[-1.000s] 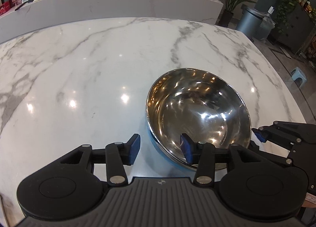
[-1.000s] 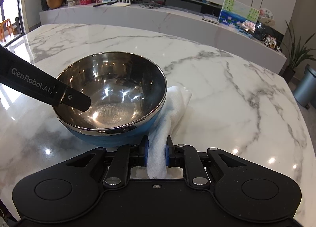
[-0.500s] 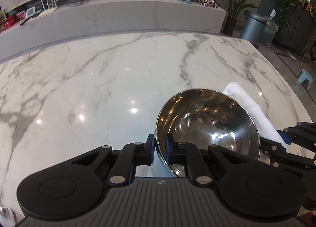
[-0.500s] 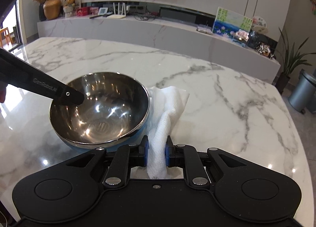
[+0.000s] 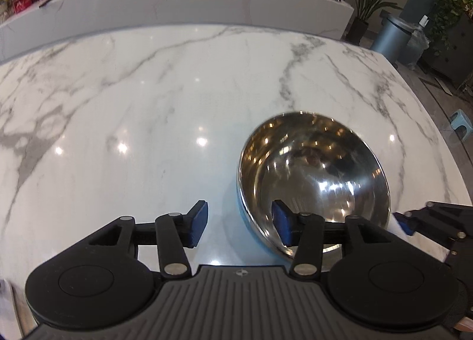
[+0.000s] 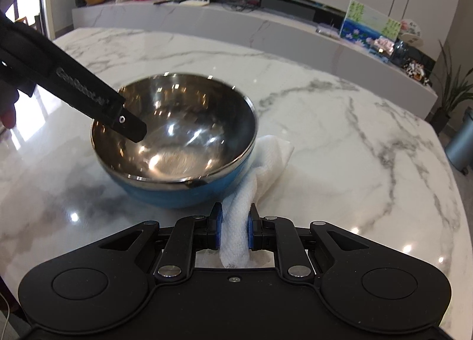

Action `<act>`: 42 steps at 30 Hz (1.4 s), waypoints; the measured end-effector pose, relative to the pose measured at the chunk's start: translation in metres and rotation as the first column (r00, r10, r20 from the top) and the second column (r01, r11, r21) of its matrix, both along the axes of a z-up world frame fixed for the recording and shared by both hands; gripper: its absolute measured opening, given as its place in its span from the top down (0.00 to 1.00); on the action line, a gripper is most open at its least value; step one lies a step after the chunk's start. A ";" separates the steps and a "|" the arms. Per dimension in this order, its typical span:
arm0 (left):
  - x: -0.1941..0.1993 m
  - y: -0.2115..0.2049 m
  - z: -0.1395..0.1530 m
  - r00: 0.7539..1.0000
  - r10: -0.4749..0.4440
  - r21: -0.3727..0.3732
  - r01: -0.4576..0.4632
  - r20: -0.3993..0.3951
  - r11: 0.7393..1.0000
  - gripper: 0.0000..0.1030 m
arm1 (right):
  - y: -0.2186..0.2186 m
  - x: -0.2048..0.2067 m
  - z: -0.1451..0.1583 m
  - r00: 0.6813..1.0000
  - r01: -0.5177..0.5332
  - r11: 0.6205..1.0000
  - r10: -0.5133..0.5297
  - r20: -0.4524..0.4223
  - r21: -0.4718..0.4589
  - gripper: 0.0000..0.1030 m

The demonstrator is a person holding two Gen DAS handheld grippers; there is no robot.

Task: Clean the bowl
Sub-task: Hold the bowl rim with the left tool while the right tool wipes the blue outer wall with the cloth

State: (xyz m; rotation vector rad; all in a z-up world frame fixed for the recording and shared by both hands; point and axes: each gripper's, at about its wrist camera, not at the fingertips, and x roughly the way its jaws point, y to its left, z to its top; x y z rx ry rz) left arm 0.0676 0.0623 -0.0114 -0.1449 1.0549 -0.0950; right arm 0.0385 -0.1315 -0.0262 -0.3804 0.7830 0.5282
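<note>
The right gripper (image 6: 234, 229) pinches a white cloth (image 6: 260, 168) beside the bowl (image 6: 174, 145) on the table (image 6: 340, 139). The left gripper (image 5: 238, 223) straddles the near rim, jaws opening. Likely a re-grip; next, steady the bowl and wipe inside.

Bright indoor light. Ceiling lamps glare as spots on the marble table (image 5: 147, 109). Bowl (image 6: 174, 139) slightly motion-blurred. Fisheye bending and dark corners at the edges.
</note>
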 end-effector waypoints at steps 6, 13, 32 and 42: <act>0.001 -0.001 0.001 1.000 -0.023 -0.010 0.023 0.002 1.000 0.74 | -0.003 -0.001 0.006 1.000 0.010 1.000 -0.011 0.027 0.007 0.87; 0.008 -0.007 0.005 0.997 -0.029 0.014 0.028 0.065 1.000 0.85 | -0.015 -0.006 0.026 0.994 0.033 0.999 -0.035 0.101 0.026 0.87; 0.007 -0.006 -0.003 1.000 0.006 -0.006 -0.006 -0.025 1.000 0.56 | -0.002 -0.014 0.009 0.999 -0.019 1.000 0.019 0.044 -0.017 0.87; 0.008 -0.009 0.002 1.000 -0.021 0.014 0.021 0.010 1.000 0.83 | -0.004 -0.015 0.015 0.998 -0.009 1.000 0.010 0.069 -0.008 0.87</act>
